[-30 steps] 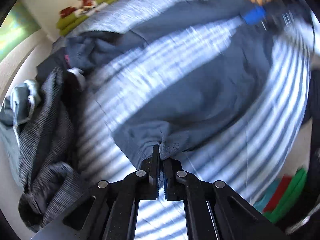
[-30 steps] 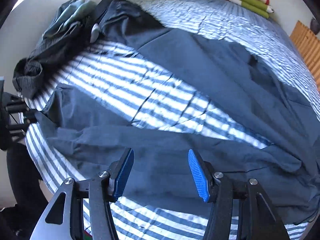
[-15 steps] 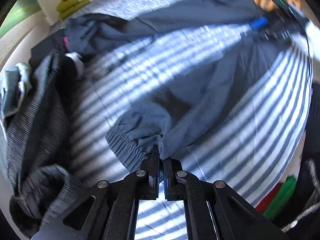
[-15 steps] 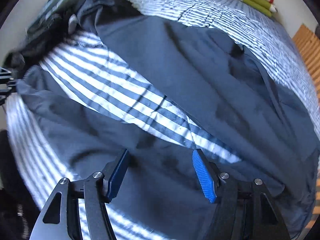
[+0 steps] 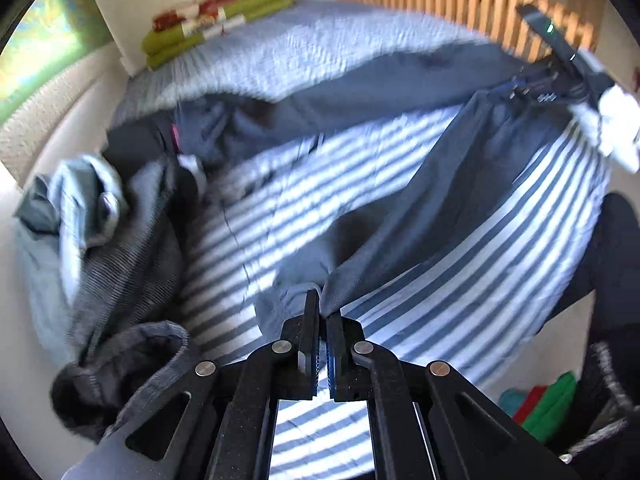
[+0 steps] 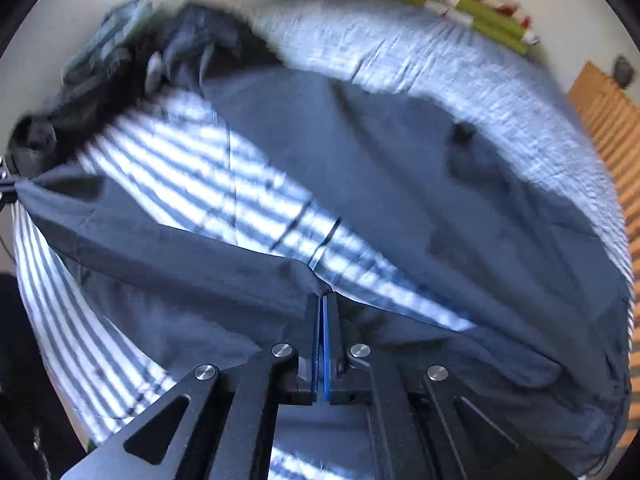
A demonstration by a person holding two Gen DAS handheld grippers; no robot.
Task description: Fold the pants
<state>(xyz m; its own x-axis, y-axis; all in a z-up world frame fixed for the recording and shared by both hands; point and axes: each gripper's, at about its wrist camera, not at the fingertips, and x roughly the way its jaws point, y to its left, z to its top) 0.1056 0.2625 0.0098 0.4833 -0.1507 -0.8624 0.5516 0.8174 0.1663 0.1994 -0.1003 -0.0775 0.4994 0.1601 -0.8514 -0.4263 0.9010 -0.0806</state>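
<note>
Dark blue-grey pants (image 6: 360, 152) lay spread across the striped bedsheet (image 5: 460, 280). Left gripper (image 5: 322, 304) was clamped on the cuffed hem of one leg. Right gripper (image 6: 322, 304), jaws just closed, pinched a fold of the near leg. Pile of clothes (image 5: 100, 240) lay at far left.

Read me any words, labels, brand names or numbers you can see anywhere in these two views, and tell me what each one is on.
None can be read.
Pink tag on the dark clothes pile: too small and blurred to show any text.
Green, red and white folded bedding: only a pattern, no lettering visible.
Pants: no label or print visible.
</note>
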